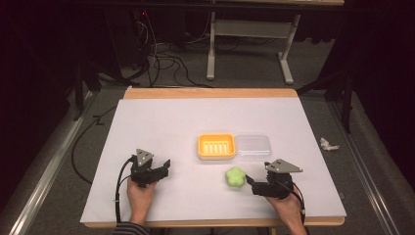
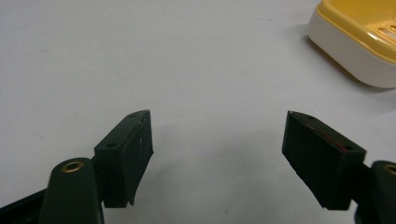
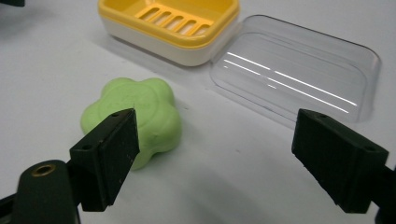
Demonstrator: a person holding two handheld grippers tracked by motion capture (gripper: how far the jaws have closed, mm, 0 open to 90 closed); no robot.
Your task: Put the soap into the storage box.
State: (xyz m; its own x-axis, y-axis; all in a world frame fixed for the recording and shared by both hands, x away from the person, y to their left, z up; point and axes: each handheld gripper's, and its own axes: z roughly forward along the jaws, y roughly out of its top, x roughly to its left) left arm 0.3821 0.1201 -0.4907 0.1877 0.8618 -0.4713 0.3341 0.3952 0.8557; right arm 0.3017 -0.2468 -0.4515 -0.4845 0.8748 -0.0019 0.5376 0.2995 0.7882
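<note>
Two matte black claws, left (image 2: 217, 154) and right (image 3: 215, 161), spread; glossy flower-shaped green soap (image 3: 133, 119) lies free

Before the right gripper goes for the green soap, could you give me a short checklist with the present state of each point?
1. Right gripper jaws wide open: ok.
2. Green soap lying free on the table, not squeezed by either pad: ok.
3. Soap centred between the jaws: not ok; in the right gripper view it sits by the left jaw.
4. Yellow soap dish open and empty: ok.
5. Clear lid off the dish, lying beside it: ok.
6. Left gripper open, holding nothing, away from the soap: ok.
</note>
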